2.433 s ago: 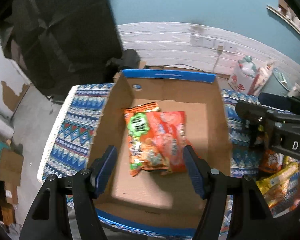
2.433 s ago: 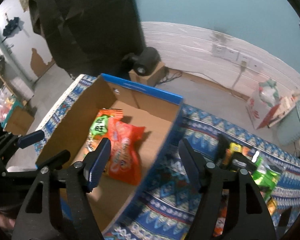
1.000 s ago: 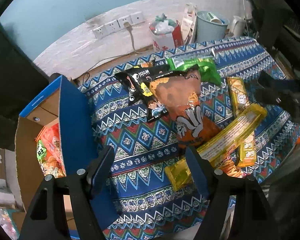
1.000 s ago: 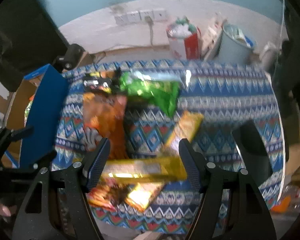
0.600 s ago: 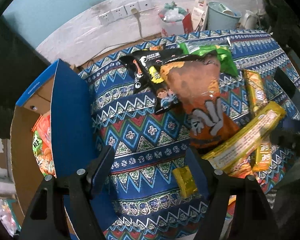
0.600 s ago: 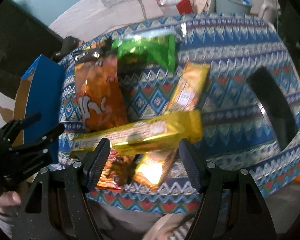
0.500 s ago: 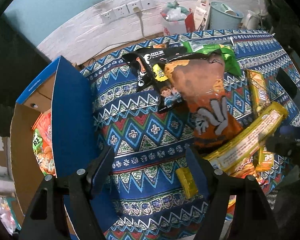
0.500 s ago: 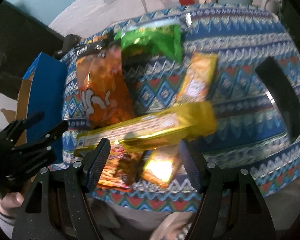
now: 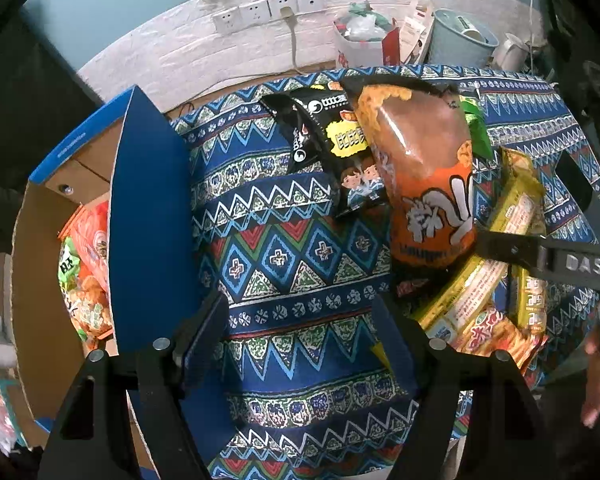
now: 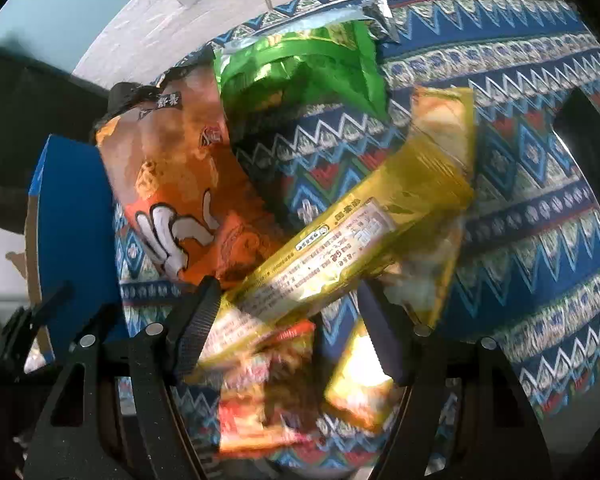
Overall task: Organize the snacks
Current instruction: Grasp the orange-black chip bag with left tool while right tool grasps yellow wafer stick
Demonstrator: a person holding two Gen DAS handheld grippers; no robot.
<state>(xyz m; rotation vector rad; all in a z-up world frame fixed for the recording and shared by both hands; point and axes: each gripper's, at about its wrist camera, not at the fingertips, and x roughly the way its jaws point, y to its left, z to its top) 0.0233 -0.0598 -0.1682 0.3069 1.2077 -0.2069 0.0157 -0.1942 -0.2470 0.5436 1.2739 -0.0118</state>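
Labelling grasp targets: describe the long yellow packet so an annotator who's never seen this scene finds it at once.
Start at the patterned blue tablecloth and find the snack pile right of the blue-edged cardboard box. The long yellow packet lies diagonally on top of the pile, its lower end between the open fingers of the right hand-held gripper. Unlike the orange bag and green bag, it is slim, golden, with a white printed label.

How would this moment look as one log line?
left gripper: open, over patterned cloth | right gripper: open, above long yellow snack packet | nothing held

Snack packets (image 10: 340, 240) heaped on patterned cloth, blue box (image 9: 148, 216) beside
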